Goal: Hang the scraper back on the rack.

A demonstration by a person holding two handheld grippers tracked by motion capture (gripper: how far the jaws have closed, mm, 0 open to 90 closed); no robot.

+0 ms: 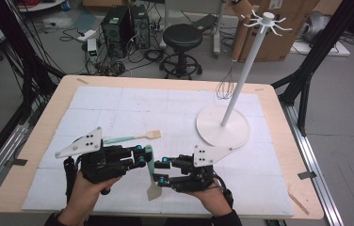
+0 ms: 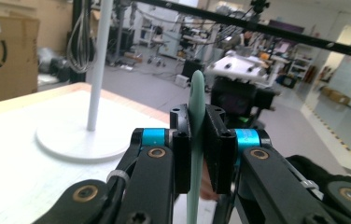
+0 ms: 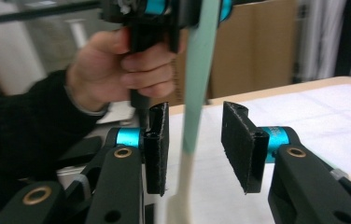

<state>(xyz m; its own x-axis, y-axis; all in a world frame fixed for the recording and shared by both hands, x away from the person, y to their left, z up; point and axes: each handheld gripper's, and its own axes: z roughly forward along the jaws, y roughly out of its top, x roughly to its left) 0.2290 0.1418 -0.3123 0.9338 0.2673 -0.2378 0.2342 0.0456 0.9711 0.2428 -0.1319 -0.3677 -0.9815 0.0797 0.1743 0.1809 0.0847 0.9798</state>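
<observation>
White padded tabletop [image 1: 118,108], left gripper [image 1: 143,156] jaws clamped on slim green-handled spatula [image 1: 149,162], right gripper [image 1: 160,170] jaws apart.

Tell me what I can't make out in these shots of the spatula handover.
- Spatula, left gripper view: its lower end is cut off by the bottom edge, its middle covered by the left gripper pads.
- Spatula blade, right gripper view: blurred and cut by the bottom edge.
- Whisk, high view: too small and thin to tell how it hangs on the rack.
- Right gripper, high view: pads too small to judge contact.
</observation>
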